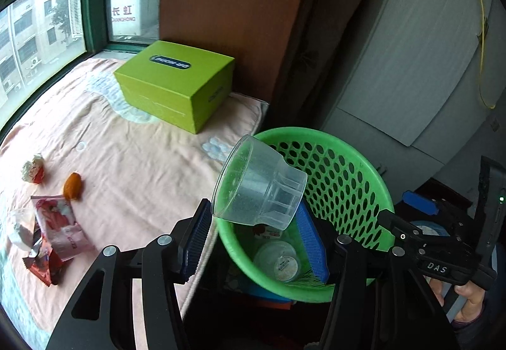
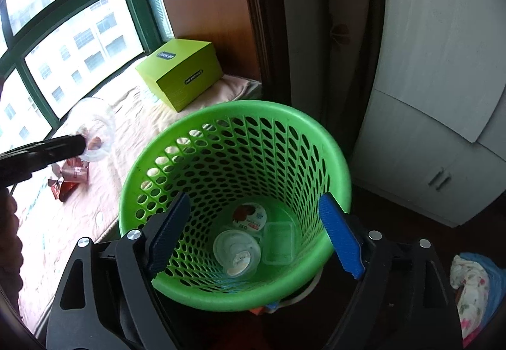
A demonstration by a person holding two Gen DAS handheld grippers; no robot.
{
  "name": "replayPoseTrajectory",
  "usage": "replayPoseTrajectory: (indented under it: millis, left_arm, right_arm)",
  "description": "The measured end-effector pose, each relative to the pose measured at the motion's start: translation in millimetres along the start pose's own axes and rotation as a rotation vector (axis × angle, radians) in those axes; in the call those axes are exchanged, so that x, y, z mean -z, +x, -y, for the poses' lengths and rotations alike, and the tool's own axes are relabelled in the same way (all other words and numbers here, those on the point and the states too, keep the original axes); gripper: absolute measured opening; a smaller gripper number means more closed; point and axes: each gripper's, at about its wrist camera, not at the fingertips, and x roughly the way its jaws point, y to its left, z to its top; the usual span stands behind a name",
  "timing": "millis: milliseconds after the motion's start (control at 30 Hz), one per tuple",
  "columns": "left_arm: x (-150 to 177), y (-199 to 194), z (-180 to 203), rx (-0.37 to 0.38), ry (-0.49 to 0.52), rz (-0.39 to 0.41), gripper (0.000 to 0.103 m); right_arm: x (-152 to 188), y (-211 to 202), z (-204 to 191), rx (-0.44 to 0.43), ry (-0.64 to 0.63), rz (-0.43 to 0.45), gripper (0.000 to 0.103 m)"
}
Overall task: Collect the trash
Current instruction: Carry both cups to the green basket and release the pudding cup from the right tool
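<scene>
- Left gripper [image 1: 256,236] grips a clear plastic cup [image 1: 259,184] between its blue pads [image 1: 197,242], the cup tilted on its side with its mouth toward the bed
- The cup sits at the near rim of the green basket [image 1: 363,169], partly over its opening
- In the right wrist view the same cup [image 2: 95,131] shows at the tip of the left gripper, to the left of the basket [image 2: 335,157] and over the bed
- Right gripper [image 2: 256,236] has its jaws spread wide and holds nothing; they straddle the near rim of the basket
- Inside the basket lie a round lid [image 2: 237,252], a clear square tub [image 2: 277,242] and a printed round lid [image 2: 249,215]
- The basket stands just beside the bed's right edge
- On the pink bedcover [image 1: 132,166], near its left edge: a pink wrapper [image 1: 60,226], a red wrapper [image 1: 42,264], an orange scrap [image 1: 73,186] and a crumpled wad [image 1: 32,168]
- A green box [image 1: 177,81] rests at the far right corner of the bed, by the window [image 1: 41,30]
- A white cabinet [image 2: 442,96] stands right of the basket
</scene>
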Motion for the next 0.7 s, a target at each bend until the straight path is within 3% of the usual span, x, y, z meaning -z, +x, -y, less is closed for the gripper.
replayPoseTrajectory:
  millis: [267,367,467,700]
  left_arm:
    - [-6,22,24,0.036,0.031,-0.027,0.054]
    - [-6,24,30,0.041,0.033,-0.026,0.064]
    - [-4,24,30,0.042,0.029,-0.023,0.065]
    - [4,9,7,-0.016,-0.02,-0.012,0.065]
  right_arm:
    - [2,-5,12,0.001,0.028,0.008,0.084]
    - [3,-6,13,0.0,0.032,0.005,0.084]
    - [4,-5,12,-0.005,0.033,0.001,0.084]
    - [3,-5,-6,-0.042,0.0,0.002,0.084]
